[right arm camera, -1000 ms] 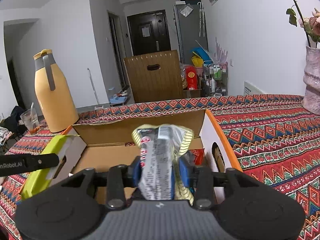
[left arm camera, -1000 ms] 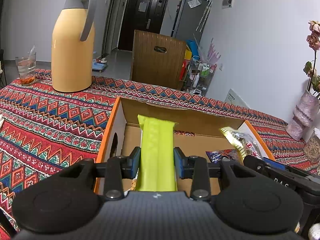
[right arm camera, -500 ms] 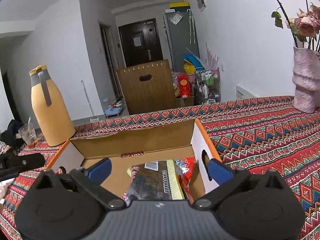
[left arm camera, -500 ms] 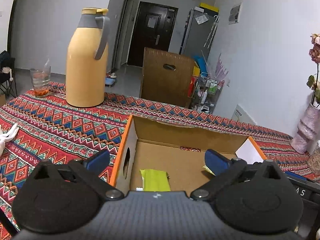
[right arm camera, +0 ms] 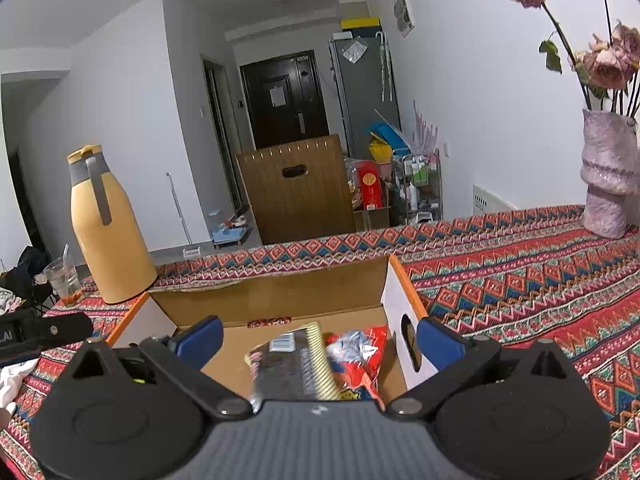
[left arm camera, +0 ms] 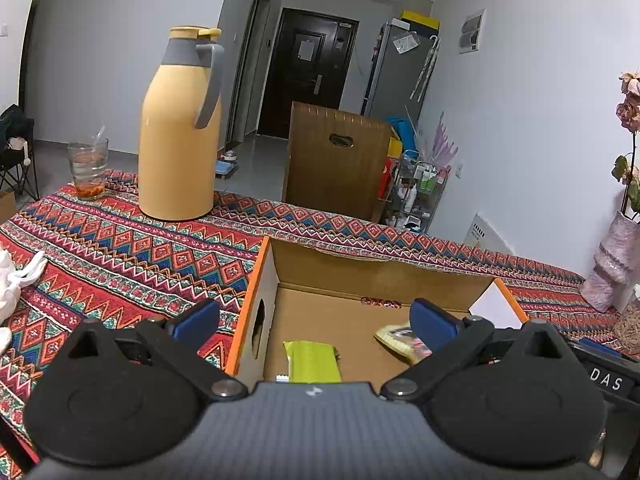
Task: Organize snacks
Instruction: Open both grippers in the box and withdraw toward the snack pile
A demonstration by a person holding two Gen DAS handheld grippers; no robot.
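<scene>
Left tongs (left arm camera: 314, 316) and right tongs (right arm camera: 320, 334) both stand wide apart, empty, angled down over the open cardboard box (left arm camera: 372, 276) on the patterned surface (left arm camera: 120, 248). Green snack bar (left arm camera: 312, 360) and dark foil packet (right arm camera: 288, 368) lie loose on the box floor: drop-off looks done. Next move calls for lifting clear, then finding any snack outside the box; none in view.

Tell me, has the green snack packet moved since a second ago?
Yes. The green snack packet dropped from between the left gripper's fingers onto the cardboard box floor.
</scene>
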